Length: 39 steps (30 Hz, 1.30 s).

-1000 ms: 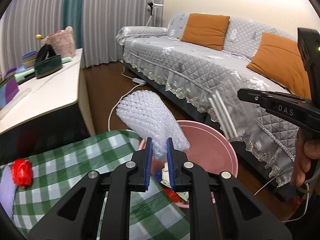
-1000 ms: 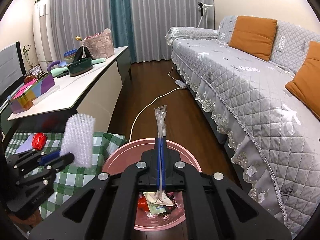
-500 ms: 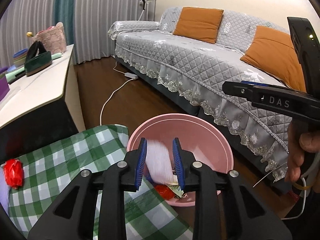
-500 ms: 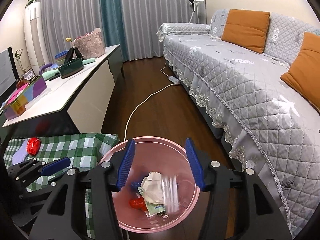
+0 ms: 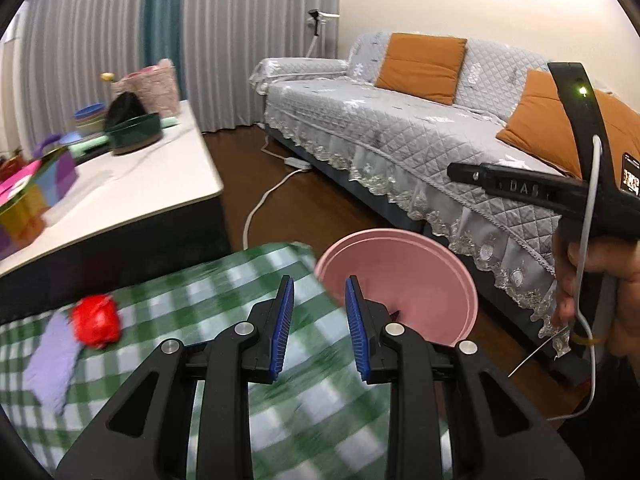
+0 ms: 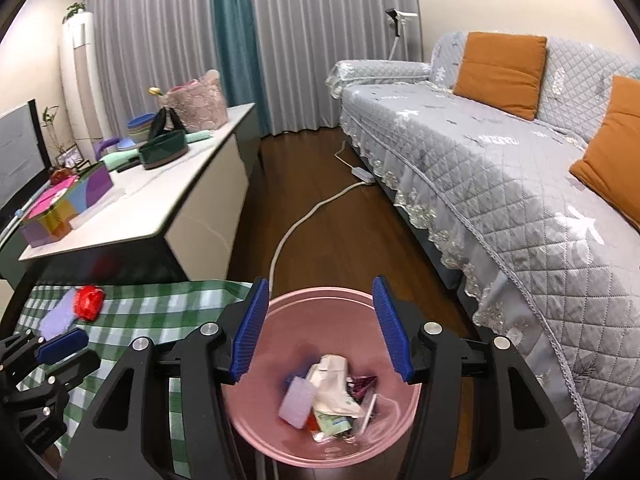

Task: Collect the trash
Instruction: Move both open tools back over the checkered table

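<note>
Bubble wrap (image 6: 297, 400) dropped into pink bin (image 6: 256, 432); both grippers' fingers (image 5: 282, 322) spread, empty.

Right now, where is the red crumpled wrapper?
The red wrapper lies on the green checked cloth, far left in both views, touching a lilac piece, left of the pink bin.

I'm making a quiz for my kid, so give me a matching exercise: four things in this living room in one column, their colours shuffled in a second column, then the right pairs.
Things:
1. trash bin
2. sofa cushion
3. crumpled wrapper on the checked tablecloth
4. pads of the right tongs

Colours:
A. blue
B. red
C. pink
D. orange

Pairs: 1-C, 2-D, 3-B, 4-A
</note>
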Motion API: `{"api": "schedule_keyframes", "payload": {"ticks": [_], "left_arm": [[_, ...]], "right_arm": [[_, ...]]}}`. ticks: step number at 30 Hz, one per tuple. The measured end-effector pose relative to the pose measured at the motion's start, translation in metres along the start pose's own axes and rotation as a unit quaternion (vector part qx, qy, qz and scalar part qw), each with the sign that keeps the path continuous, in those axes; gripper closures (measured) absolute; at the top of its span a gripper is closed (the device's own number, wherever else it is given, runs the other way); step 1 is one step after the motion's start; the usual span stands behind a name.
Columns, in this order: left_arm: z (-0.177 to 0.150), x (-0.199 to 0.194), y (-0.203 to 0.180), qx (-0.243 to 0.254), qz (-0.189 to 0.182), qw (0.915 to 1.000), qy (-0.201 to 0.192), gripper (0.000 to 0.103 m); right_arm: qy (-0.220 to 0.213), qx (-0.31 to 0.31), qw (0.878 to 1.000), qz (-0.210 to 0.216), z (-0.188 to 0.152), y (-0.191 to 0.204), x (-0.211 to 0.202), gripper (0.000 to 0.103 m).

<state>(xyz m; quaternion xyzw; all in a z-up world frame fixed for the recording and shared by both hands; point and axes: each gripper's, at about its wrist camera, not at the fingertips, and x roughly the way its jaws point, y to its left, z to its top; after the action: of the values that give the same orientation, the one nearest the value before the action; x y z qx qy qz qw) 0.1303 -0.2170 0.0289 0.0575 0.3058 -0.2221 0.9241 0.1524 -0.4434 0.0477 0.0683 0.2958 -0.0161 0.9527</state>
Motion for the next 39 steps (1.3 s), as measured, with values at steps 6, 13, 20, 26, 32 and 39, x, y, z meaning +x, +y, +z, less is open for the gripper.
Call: {"api": "schedule_keyframes", "payload": {"ticks": [6,13,20,26,32,39], "left_arm": [[-0.024,-0.038,0.036,-0.022,0.035,0.9992,0.002,0.076],[-0.061,-0.068,0.091,-0.083,0.076,0.9936,-0.006,0.076],[-0.092,-0.077,0.155,-0.134,0.133,0.9819,0.000,0.076],[-0.102,-0.082,0.206,-0.161,0.182,0.9699,-0.005,0.076],[-0.103,-0.071,0.238,-0.176,0.210,0.9618,0.008,0.076],[-0.109,-0.052,0.273,-0.214,0.223,0.9505,0.037,0.076]], "right_arm": [[-0.022,-0.018,0.999,0.030,0.002,0.034,-0.020,0.048],[-0.014,-0.022,0.996,0.082,-0.006,0.076,-0.019,0.057],[-0.011,-0.054,0.988,0.141,-0.015,0.135,-0.011,0.068],[-0.004,-0.081,0.980,0.184,-0.022,0.186,0.004,0.068],[0.020,-0.103,0.973,0.204,-0.030,0.233,0.031,0.068],[0.051,-0.115,0.969,0.212,-0.041,0.283,0.074,0.061]]}}
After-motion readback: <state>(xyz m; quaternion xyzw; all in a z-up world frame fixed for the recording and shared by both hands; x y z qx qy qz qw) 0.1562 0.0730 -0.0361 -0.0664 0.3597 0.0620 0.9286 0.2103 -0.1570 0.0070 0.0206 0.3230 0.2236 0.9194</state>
